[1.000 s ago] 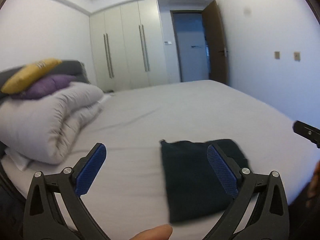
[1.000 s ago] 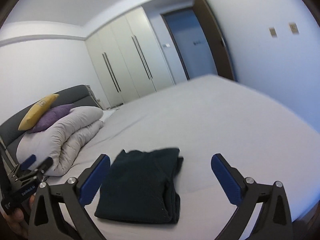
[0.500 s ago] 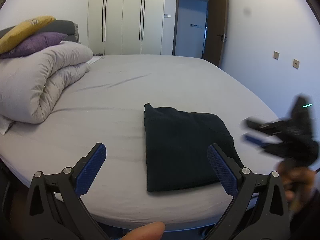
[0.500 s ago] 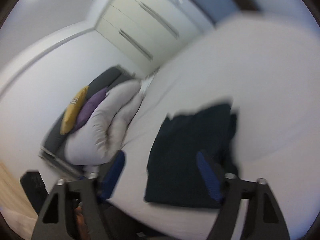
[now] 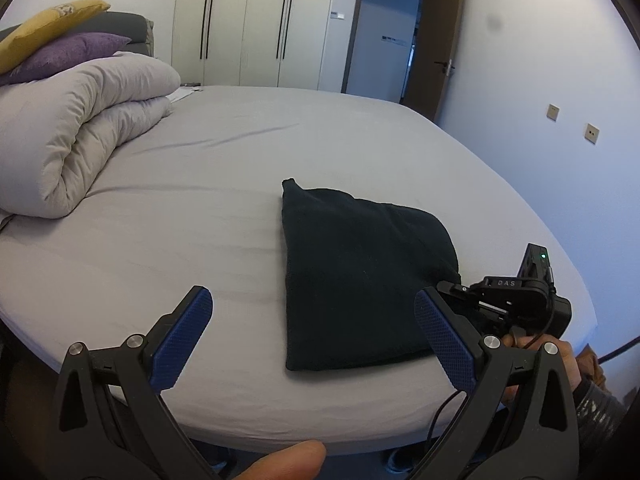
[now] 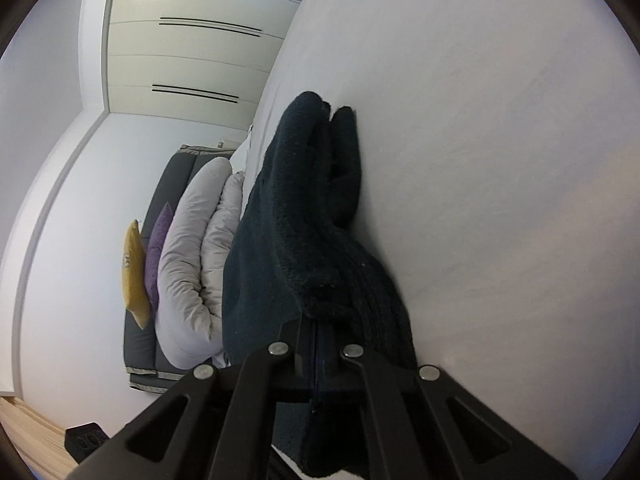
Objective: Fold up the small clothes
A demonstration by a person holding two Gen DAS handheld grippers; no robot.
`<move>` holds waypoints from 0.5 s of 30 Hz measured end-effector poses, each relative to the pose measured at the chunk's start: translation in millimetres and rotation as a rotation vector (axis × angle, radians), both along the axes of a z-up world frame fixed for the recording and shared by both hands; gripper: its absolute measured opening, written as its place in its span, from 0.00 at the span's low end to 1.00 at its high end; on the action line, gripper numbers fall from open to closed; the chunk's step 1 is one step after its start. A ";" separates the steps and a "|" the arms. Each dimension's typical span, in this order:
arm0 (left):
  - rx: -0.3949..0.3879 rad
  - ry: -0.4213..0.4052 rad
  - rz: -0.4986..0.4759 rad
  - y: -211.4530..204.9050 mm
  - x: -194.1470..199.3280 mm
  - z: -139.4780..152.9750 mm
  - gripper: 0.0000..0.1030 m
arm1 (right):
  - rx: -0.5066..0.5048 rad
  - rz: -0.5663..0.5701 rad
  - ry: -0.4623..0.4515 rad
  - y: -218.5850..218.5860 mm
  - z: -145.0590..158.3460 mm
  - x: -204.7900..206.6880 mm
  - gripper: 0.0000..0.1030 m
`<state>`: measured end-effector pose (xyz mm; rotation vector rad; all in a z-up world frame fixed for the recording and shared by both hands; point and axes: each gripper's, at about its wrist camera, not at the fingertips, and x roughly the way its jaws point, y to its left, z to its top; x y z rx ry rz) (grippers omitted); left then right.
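A folded dark knit garment [image 5: 360,272] lies on the grey bed sheet [image 5: 224,184] near the front right edge. My left gripper [image 5: 312,344] is open and empty, held back above the front edge of the bed, left of the garment's near edge. My right gripper [image 5: 452,290] is rolled on its side at the garment's right edge. In the right wrist view the right gripper [image 6: 316,320] is shut on the edge of the dark garment [image 6: 296,216], whose folded layers bunch at the closed jaws.
A rolled white duvet [image 5: 76,128] lies at the left of the bed with a purple cushion [image 5: 68,54] and a yellow cushion [image 5: 44,28] on it. White wardrobes [image 5: 248,20] and an open door [image 5: 436,36] stand at the back.
My right gripper swung in from the right, rolled on its side and shut on the garment's right edge. My left gripper stayed open and drew back a little.
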<state>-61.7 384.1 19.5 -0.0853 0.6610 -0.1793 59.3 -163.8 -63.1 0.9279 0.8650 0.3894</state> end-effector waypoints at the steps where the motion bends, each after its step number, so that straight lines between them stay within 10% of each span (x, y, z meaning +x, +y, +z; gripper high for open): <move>1: -0.004 -0.001 0.001 0.5 0.7 -0.4 1.00 | -0.012 -0.001 -0.004 0.4 0.8 -3.5 0.00; 15: -0.034 -0.014 -0.014 2.5 3.9 -5.0 1.00 | -0.113 0.007 0.020 5.3 0.2 -39.7 0.00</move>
